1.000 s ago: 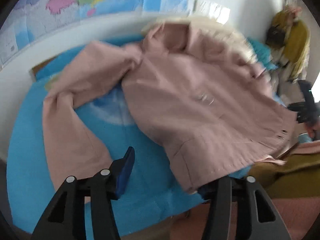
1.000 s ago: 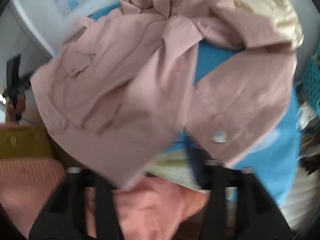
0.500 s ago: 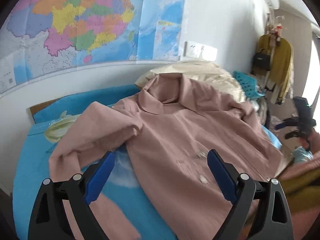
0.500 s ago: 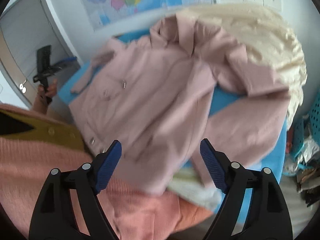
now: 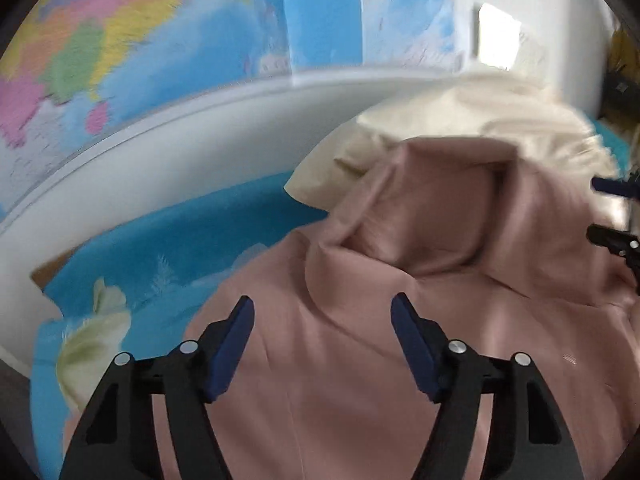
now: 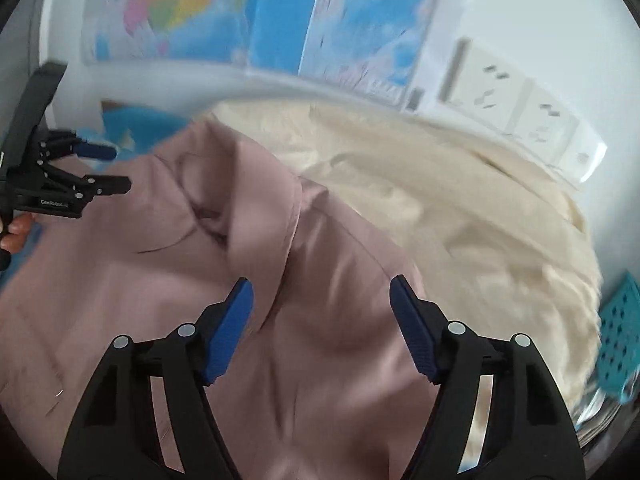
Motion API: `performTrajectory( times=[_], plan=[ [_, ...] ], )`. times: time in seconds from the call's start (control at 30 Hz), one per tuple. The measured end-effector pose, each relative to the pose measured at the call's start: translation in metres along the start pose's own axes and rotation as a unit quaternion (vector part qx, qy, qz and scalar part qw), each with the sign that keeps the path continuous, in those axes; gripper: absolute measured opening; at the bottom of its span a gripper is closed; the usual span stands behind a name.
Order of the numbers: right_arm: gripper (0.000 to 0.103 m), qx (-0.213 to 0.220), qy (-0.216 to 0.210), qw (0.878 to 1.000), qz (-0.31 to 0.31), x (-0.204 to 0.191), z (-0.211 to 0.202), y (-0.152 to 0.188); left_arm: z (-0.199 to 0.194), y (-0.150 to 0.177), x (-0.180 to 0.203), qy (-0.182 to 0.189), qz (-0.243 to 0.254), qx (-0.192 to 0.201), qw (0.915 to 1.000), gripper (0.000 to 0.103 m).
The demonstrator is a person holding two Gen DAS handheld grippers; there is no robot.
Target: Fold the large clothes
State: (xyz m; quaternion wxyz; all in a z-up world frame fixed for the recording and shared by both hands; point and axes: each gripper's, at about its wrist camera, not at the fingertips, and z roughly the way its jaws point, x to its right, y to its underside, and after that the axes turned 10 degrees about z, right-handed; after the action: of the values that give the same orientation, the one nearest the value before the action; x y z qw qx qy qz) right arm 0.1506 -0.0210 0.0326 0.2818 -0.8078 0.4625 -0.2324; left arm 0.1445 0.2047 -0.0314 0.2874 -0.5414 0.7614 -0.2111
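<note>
Just beyond both fingers (image 5: 240,332), pink jacket (image 5: 360,360)

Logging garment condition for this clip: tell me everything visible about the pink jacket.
The pink jacket is dusty-pink woven cloth with a turned-down collar. It lies rumpled, front up, on the blue sheet, its collar end against a cream garment. Neither open gripper grips it.

Left gripper (image 5: 322,330) fingers (image 5: 230,354) apart, closing, above pink jacket (image 5: 400,280).

Both wrist views close over pink jacket (image 5: 360,360).
</note>
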Motion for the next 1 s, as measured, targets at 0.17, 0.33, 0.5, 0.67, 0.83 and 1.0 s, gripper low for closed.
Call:
performTrajectory(
  times=[0.17, 0.33, 0.5, 0.67, 0.83, 1.0],
  plan=[
    [0.048, -0.029, 0.044, 0.998, -0.043, 0.0, 0.05, -0.015, 0.052, -0.024, -0.01, 0.025, -0.012, -0.043, 0.9987, 0.018],
    [0.002, -0.011, -0.021, 1.0, 0.006, 0.032, 0.032, -0.044, 0.029, -0.044, -0.028, 0.067, -0.04, 0.021, 0.9967, 0.007],
    [0.002, 0.005, -0.05, 0.993, 0.103, 0.081, 0.033, -0.055, 0.036, -0.048, -0.045, 0.094, -0.073, 0.051, 0.9915, 0.014],
    [0.005, -0.028, -0.042, 0.99, 0.129, 0.086, 0.062, -0.038, 0.053, -0.036, -0.035, 0.08, -0.075, 0.029, 0.9936, 0.045],
    [0.062, 0.033, -0.05, 0.986, 0.157, 0.127, -0.016, -0.018, 0.005, -0.021, -0.038, 0.068, -0.073, 0.085, 0.9914, 0.066],
    [0.081, 0.042, -0.015, 0.981, 0.187, 0.17, -0.102, 0.053, -0.05, -0.001, -0.027, 0.076, -0.046, 0.127, 0.988, 0.077]
  ],
)
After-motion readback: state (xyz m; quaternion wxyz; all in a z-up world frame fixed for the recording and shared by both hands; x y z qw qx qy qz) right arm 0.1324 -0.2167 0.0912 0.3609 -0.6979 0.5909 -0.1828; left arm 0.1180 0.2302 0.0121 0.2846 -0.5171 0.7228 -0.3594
